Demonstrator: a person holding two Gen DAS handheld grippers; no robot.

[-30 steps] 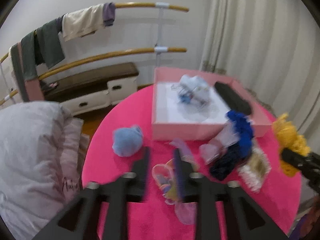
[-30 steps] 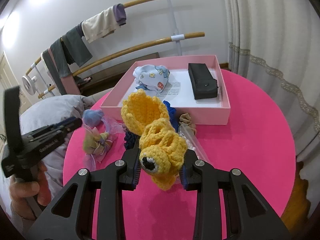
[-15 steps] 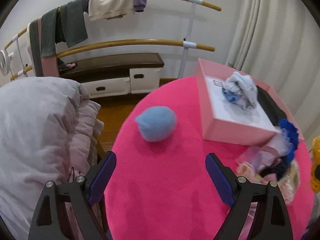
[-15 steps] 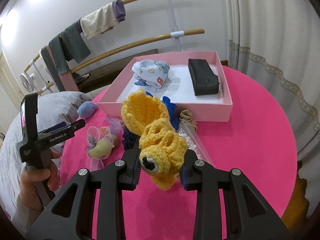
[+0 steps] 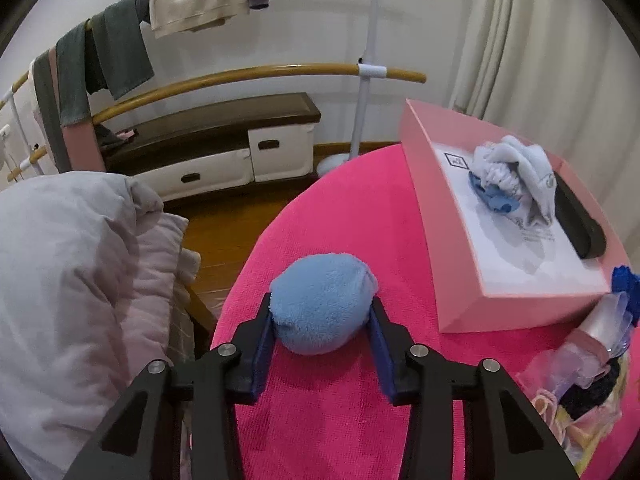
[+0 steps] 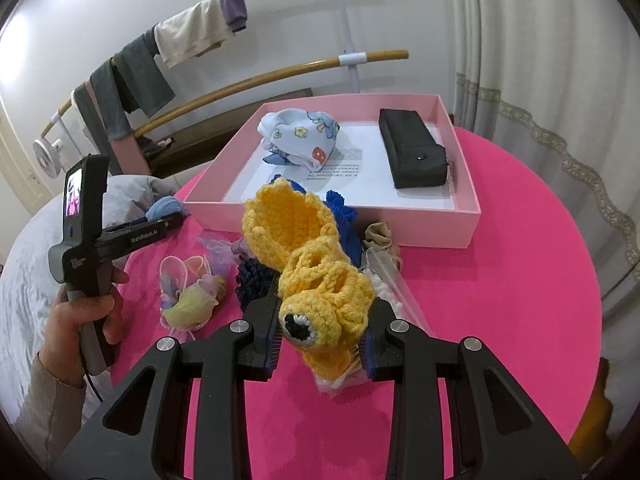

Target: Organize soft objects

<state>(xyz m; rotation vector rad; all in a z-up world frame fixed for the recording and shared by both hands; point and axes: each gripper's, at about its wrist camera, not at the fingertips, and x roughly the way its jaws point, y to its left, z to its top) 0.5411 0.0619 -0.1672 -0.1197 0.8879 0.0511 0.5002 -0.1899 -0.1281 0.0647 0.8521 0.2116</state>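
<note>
On the left, near the bench's (image 5: 320, 420) left edge, the left gripper (image 5: 320, 314) is cupping the blue plush ball (image 5: 322, 302), its fingers (image 5: 262, 334) pressing both flanks, though whether the ball is lifting off the pink cloth is hard to tell. Further right, the pink box (image 6: 460, 224) is sitting at the far side, holding a patterned baby cloth (image 6: 300, 138) and a black case (image 6: 412, 154). In the near middle, the right gripper (image 6: 320, 340) is squeezing the yellow crochet toy (image 6: 316, 272) above the loose pile.
</note>
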